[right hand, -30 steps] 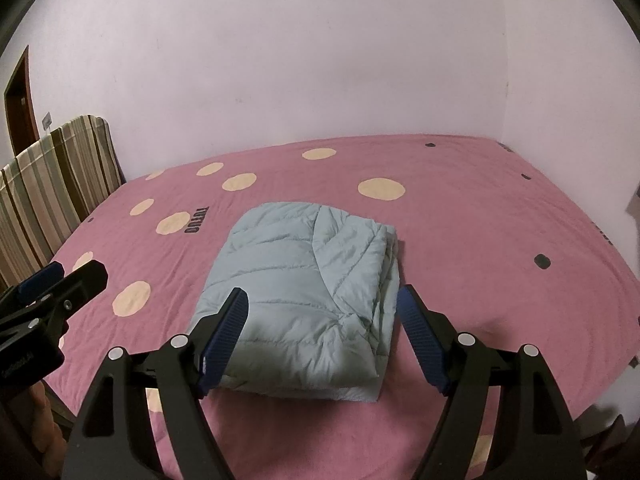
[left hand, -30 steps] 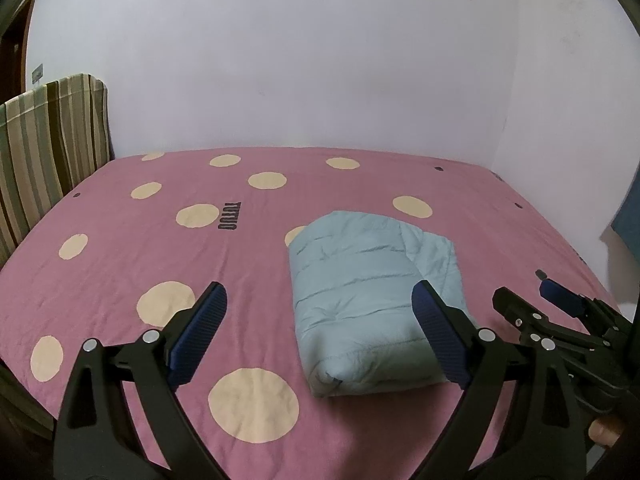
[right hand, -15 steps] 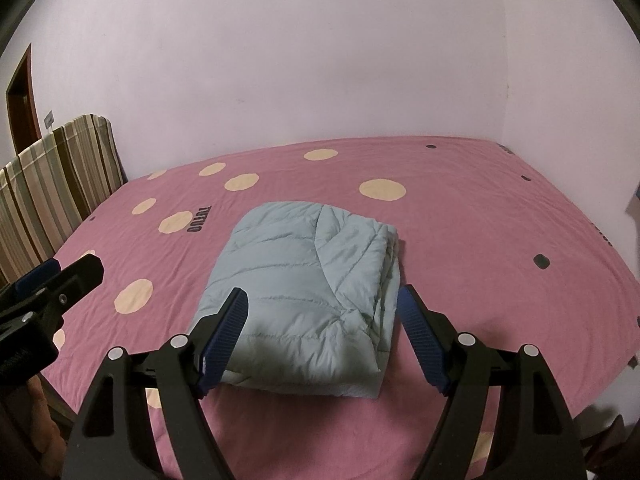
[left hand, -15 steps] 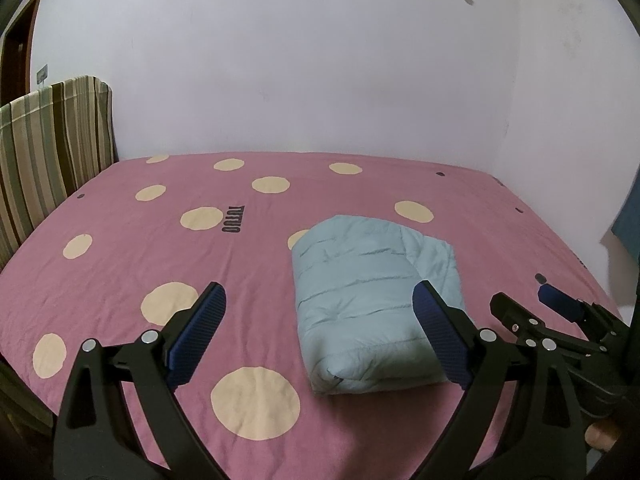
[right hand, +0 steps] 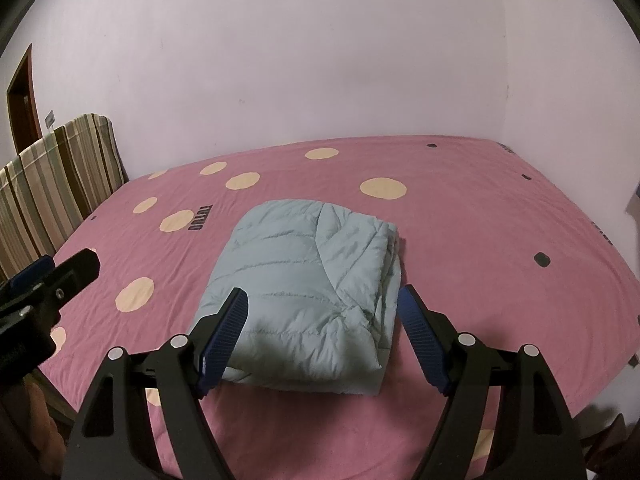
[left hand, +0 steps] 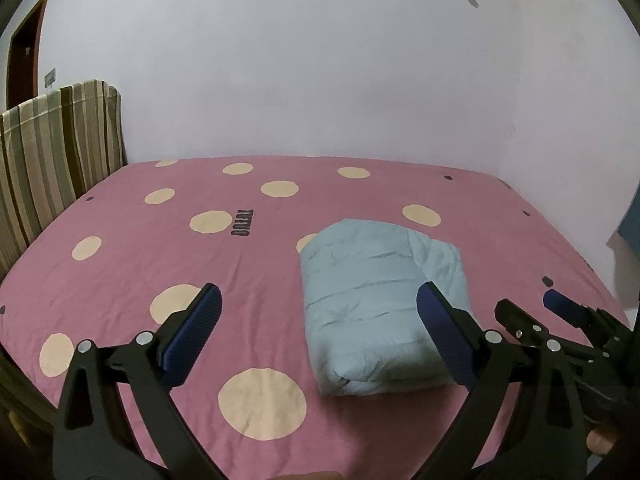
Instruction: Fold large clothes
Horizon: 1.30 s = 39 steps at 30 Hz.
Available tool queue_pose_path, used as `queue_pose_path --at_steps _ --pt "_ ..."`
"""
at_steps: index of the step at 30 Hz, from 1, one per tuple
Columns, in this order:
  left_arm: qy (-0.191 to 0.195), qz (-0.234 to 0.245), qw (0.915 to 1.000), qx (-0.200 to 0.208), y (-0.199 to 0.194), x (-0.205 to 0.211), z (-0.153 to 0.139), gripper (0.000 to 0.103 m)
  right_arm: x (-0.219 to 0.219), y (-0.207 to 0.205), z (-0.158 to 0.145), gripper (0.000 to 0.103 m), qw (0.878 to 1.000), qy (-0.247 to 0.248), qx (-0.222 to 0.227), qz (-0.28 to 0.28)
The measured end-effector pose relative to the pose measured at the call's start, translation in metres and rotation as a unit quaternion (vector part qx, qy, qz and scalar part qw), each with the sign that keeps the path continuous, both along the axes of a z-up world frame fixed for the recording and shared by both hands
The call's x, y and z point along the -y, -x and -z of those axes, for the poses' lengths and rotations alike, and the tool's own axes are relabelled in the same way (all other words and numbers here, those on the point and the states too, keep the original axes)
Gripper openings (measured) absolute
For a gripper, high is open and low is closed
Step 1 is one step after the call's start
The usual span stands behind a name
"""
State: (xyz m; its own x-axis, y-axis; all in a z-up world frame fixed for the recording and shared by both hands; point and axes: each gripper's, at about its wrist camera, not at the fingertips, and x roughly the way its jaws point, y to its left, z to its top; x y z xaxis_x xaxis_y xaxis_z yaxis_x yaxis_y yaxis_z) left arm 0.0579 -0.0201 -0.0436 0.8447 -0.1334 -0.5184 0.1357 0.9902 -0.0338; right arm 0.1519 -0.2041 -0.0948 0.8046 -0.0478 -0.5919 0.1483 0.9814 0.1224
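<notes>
- A pale blue quilted jacket (right hand: pixel 308 292) is seen folded into a thick, compact block on a pink spotted sheet (right hand: pixel 472 240).
- The right gripper (right hand: pixel 322 332) is held above the near end of the jacket with its fingers spread wide; nothing is pinched, and the pads (right hand: pixel 420 332) are kept clear of the fabric.
- From the right wrist view, the block lies just beyond and between the two fingers, its near edge below the fingertips.
- The left gripper (left hand: pixel 318 334) is likewise spread and empty. The jacket (left hand: pixel 380 304) is found ahead of its right finger, partly hidden behind that pad, while bare sheet (left hand: pixel 120 280) lies between and beyond the two fingers.
- The right gripper's tips (left hand: pixel 560 312) are seen to the right of the left gripper's fingers, near the jacket's far-right edge.
- The folding step is judged to be finished or nearly so: no sleeve or loose flap is seen hanging out, and the layers are stacked at the right edge.
- If any further move is called for, it would likely be a light pressing or squaring of the puffy stack, or a withdrawal of both grippers.
- Care would be needed, since padded fabric is judged likely to spring open; any touch should be made downward on the top layer, not sideways against the stacked edges.
- A striped cushion (right hand: pixel 60 184) stands well to the left of the fingers, out of the way.
</notes>
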Motion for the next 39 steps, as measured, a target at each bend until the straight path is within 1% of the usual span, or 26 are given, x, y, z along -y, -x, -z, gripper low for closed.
queue_pose_path --at_steps 6,11,16,23,30,32,35,37,39 --pt "-0.005 0.012 0.9999 0.012 0.005 0.002 0.0 0.098 0.0 0.0 0.0 0.076 1.0 0.0 -0.001 -0.001" --pt "-0.01 0.03 0.9994 0.011 0.005 0.006 0.002 0.098 -0.002 0.002 0.001 0.076 1.0 0.001 -0.002 -0.002" --pt "-0.014 0.034 0.9993 0.011 0.005 0.008 0.003 0.099 0.001 0.001 0.004 0.076 1.0 0.0 -0.005 -0.003" --pt "-0.003 0.034 0.9994 0.004 0.003 0.006 0.004 0.101 0.002 -0.002 0.007 0.076 1.0 0.0 -0.009 -0.005" --pt "0.004 0.023 0.9997 -0.008 -0.005 0.001 0.009 0.101 0.002 -0.003 0.008 0.076 1.0 0.0 -0.011 -0.006" --pt "-0.001 0.015 0.9998 -0.009 -0.006 0.0 0.011 0.101 0.002 -0.003 0.01 0.076 1.0 0.0 -0.013 -0.006" --pt "-0.006 0.016 0.9998 -0.007 -0.008 0.0 0.013 0.101 0.003 -0.004 0.012 0.076 1.0 0.001 -0.015 -0.008" --pt "-0.011 0.004 0.9999 -0.002 -0.009 -0.001 0.015 0.101 0.003 -0.005 0.012 0.076 1.0 0.002 -0.015 -0.009" --pt "-0.014 -0.007 0.9999 -0.006 -0.014 -0.003 0.018 0.101 0.003 -0.004 0.013 0.076 1.0 0.0 -0.014 -0.008"
